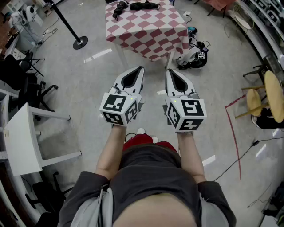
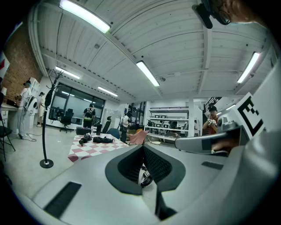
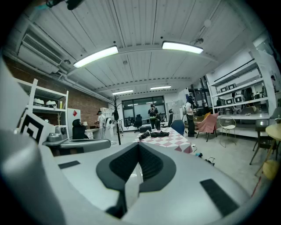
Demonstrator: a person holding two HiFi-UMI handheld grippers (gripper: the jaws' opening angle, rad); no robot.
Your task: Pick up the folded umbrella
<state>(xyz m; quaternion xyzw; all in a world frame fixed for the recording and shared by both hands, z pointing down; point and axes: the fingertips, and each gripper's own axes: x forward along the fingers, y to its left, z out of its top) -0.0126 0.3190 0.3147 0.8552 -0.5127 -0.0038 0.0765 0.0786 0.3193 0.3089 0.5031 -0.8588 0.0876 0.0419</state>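
The folded umbrella is a long black bundle lying on the far part of a table with a red-and-white checked cloth. A second black bundle lies to its left. The left gripper view shows the umbrella far off, and the right gripper view shows it on the same cloth. My left gripper and right gripper are side by side over the floor, well short of the table. Both point towards it, shut and holding nothing, as their own views show for the left gripper and the right gripper.
A black stanchion with a round base stands left of the table. Bags and gear lie on the floor by its right leg. A white table and black chairs are at the left, yellow stools at the right. People stand far off.
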